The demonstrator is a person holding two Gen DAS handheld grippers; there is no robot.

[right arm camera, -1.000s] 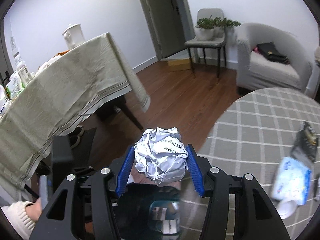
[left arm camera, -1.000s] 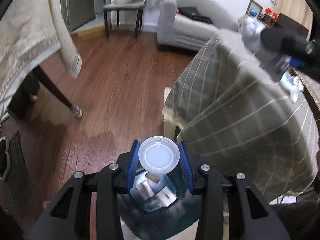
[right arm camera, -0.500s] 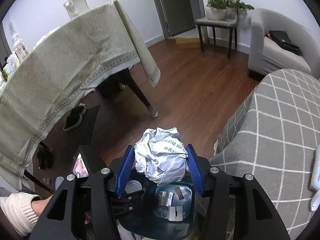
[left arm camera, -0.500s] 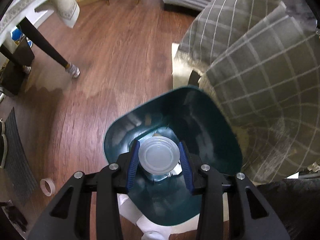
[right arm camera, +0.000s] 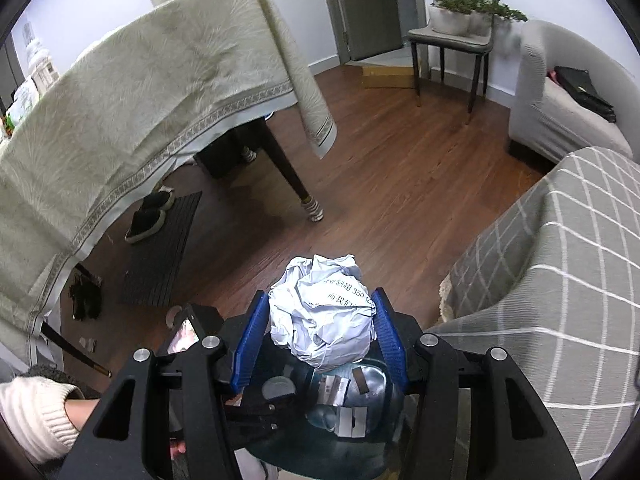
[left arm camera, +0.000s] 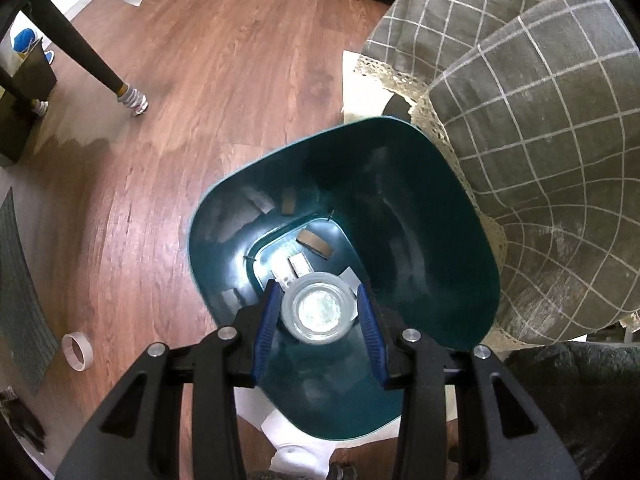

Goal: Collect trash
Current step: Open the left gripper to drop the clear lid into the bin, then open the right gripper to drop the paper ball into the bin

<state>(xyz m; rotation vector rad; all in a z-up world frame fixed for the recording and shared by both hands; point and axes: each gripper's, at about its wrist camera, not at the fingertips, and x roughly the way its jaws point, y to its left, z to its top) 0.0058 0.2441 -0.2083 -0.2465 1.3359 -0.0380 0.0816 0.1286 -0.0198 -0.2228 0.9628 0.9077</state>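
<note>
My left gripper [left arm camera: 319, 312] points down into a dark teal trash bin [left arm camera: 420, 200] on the floor. A clear plastic cup [left arm camera: 319, 309] sits between its blue pads [left arm camera: 265, 320], with small gaps on both sides. Paper scraps [left arm camera: 300, 266] lie on the bin's bottom. My right gripper [right arm camera: 320, 326] is shut on a crumpled white paper ball [right arm camera: 322, 312] with printed text. It hangs above the bin [right arm camera: 352, 404], beside the left gripper [right arm camera: 224, 380].
A low table with a grey checked cloth [left arm camera: 540, 140] stands right beside the bin. A dining table with a beige cloth [right arm camera: 140, 92] and dark leg [right arm camera: 286, 168] is at the left. A tape roll [left arm camera: 77, 351] lies on the wood floor. A sofa [right arm camera: 560, 92] and chair [right arm camera: 448, 36] stand behind.
The left gripper tilted downward and moved over the bin, the cup going lower into its mouth. The right gripper carried the paper ball off the checked table to above the bin.
</note>
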